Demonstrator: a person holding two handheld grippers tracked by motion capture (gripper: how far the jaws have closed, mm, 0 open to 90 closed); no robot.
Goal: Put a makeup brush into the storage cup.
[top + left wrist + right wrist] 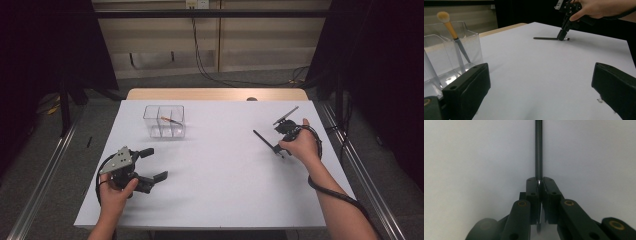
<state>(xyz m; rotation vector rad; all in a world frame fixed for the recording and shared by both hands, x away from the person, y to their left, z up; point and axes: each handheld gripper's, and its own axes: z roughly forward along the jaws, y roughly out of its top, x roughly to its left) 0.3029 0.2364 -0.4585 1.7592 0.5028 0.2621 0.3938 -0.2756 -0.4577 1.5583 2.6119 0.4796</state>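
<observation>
While the left gripper (pixel 151 164) rests low at the near left of the table (pixel 220 175), its blocky matte-black jaws stand wide apart with nothing between them, bare white surface showing through the gap in the left gripper view. A grey three-cornered metal plate sits on top of it, and a black cable loops back past the left hand (pixel 116 194). On the far right, the right gripper (pixel 280 146) tilts down to the tabletop, the right hand (pixel 301 145) wrapped round its body. Its jaws are pinched tight on a thin dark stick (pixel 538 147), a slim, round, smooth rod with a faint sheen. In the right gripper view the stick runs straight up from between the flat pads, the brass-coloured pivot pins of the linkage showing below. In the high view the stick lies flat on the table, pointing from the jaws toward the far left; whether it is lifted off the surface cannot be told. At the far left stands a clear plastic organizer (pixel 165 121), square-walled and glossy, split into compartments. Leaning in one compartment is a makeup brush (pixel 452 33) with a soft pale tuft, an orange handle and a grey tapered lower end. The tabletop is a smooth, matte white sheet over a pale wood edge.
</observation>
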